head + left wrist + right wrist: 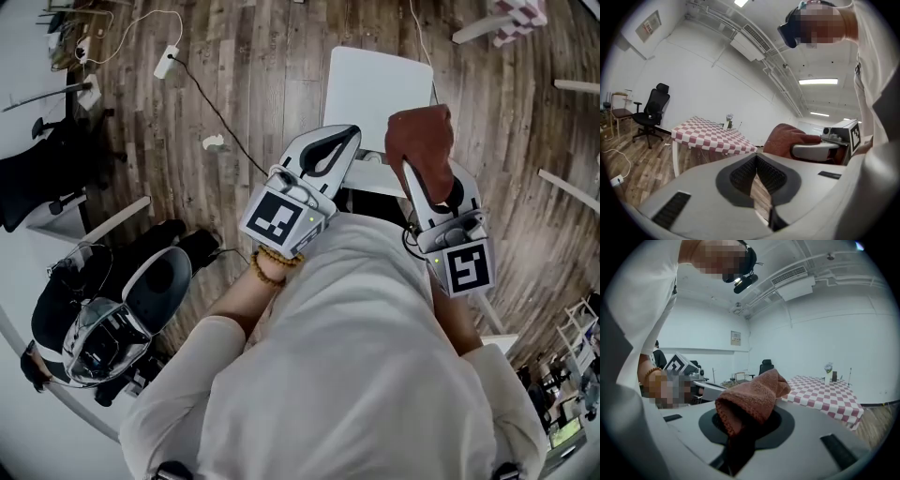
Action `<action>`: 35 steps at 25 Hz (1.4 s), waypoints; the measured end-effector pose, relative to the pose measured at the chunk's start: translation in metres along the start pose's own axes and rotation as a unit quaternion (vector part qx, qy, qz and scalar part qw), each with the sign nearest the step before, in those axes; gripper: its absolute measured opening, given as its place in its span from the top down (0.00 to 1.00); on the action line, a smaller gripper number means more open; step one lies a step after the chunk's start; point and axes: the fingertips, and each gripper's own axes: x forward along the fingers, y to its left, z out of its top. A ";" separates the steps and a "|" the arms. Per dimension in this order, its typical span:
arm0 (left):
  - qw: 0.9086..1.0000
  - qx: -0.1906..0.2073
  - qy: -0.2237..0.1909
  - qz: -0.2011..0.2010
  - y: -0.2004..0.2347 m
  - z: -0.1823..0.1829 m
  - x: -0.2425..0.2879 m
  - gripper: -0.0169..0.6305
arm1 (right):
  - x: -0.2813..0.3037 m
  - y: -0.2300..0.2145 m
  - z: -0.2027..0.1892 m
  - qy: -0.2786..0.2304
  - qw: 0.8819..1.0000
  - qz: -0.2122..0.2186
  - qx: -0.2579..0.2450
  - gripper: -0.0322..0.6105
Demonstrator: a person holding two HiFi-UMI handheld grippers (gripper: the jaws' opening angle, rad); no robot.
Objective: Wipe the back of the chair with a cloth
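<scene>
Rust-red cloth (754, 399) clamped in R gripper (424, 178), L gripper (330, 150) closed, empty; approach step, next: press cloth to chair (375, 94) back.

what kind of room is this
Probably an office or lab-style workspace rather than a home. A black office chair and a checked-cloth table stand in a bare white room with a ceiling air unit. A power strip with loose cables lies on the wood-plank floor.

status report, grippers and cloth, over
Left gripper shut, empty. Right gripper shut on the rust-brown cloth. White chair just ahead, contact not clear. Nothing in the way.
</scene>
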 end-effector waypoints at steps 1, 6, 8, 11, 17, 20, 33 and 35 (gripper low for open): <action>1.000 0.003 0.008 0.008 0.006 -0.008 0.003 0.97 | 0.002 -0.003 -0.013 0.029 0.999 0.015 -0.012 0.80; 0.997 0.017 0.067 0.029 0.036 -0.057 0.011 0.97 | 0.038 -0.009 -0.076 0.140 0.987 0.073 -0.005 0.80; 0.995 0.012 0.096 0.013 0.040 -0.078 0.009 0.95 | 0.058 -0.001 -0.100 0.158 0.979 0.120 -0.046 0.80; 0.991 -0.006 0.130 -0.019 0.042 -0.103 0.003 0.94 | 0.082 0.017 -0.146 0.212 0.946 0.207 -0.132 0.80; 0.978 0.001 0.199 -0.064 0.029 -0.153 -0.031 0.90 | 0.096 0.075 -0.253 0.305 0.837 0.367 -0.268 0.80; 0.973 -0.015 0.218 -0.075 0.026 -0.166 -0.044 0.88 | 0.100 0.095 -0.302 0.338 0.774 0.432 -0.316 0.80; 0.963 -0.059 0.246 -0.095 0.017 -0.190 -0.068 0.72 | 0.117 0.140 -0.414 0.362 0.640 0.570 -0.367 0.80; 0.962 -0.062 0.248 -0.098 0.018 -0.191 -0.068 0.71 | 0.120 0.139 -0.423 0.360 0.627 0.578 -0.379 0.80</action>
